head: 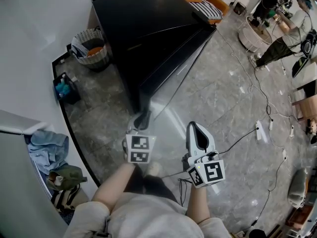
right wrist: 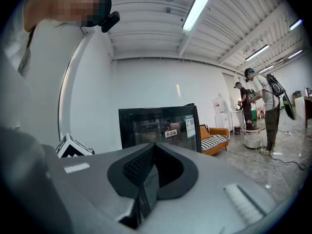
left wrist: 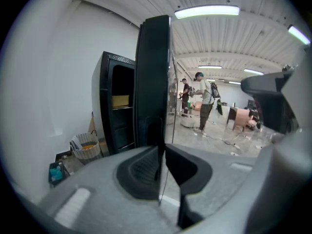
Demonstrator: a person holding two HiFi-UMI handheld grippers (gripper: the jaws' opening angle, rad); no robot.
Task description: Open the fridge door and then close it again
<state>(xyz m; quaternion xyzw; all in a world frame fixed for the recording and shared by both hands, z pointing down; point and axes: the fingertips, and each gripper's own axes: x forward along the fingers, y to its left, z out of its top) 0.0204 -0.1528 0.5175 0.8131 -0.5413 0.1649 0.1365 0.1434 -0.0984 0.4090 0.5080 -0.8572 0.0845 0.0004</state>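
- Pale sleeves (head: 143,217) and bare forearms are filling the bottom of the head view, each arm reaching forward with one gripper.
- The left gripper (head: 142,118) (left wrist: 162,150) is angling slightly downward. Its jaws are closing on the free edge of the fridge door (head: 173,71) (left wrist: 153,82), which is running between the pads. Its marker cube (head: 138,148) is sitting just ahead of the wrist.
- The right gripper (head: 194,126) (right wrist: 155,146) is hovering level beside the left one, clear of the door. Its jaws are meeting, with nothing between them. Its marker cube (head: 207,173) is facing the head camera.
- The black fridge (head: 148,29) (left wrist: 117,101) is standing against the white wall. Its door is standing open, swung away from the cabinet toward the person. The left gripper view is showing the door edge-on. The right gripper view is showing its glass front (right wrist: 161,126) with small labels.
- A shelf inside the cabinet is carrying a yellowish box (left wrist: 120,100).
- A woven basket (head: 91,48) (left wrist: 87,145) is resting on the floor beside the fridge, with a dark crate (head: 64,88) near it.
- An orange sofa (head: 205,6) (right wrist: 217,135) is standing behind the fridge.
- Two people (head: 277,38) (right wrist: 265,111) are working well apart from the fridge, across a grey marble floor (head: 223,93) crossed by cables (head: 257,128).
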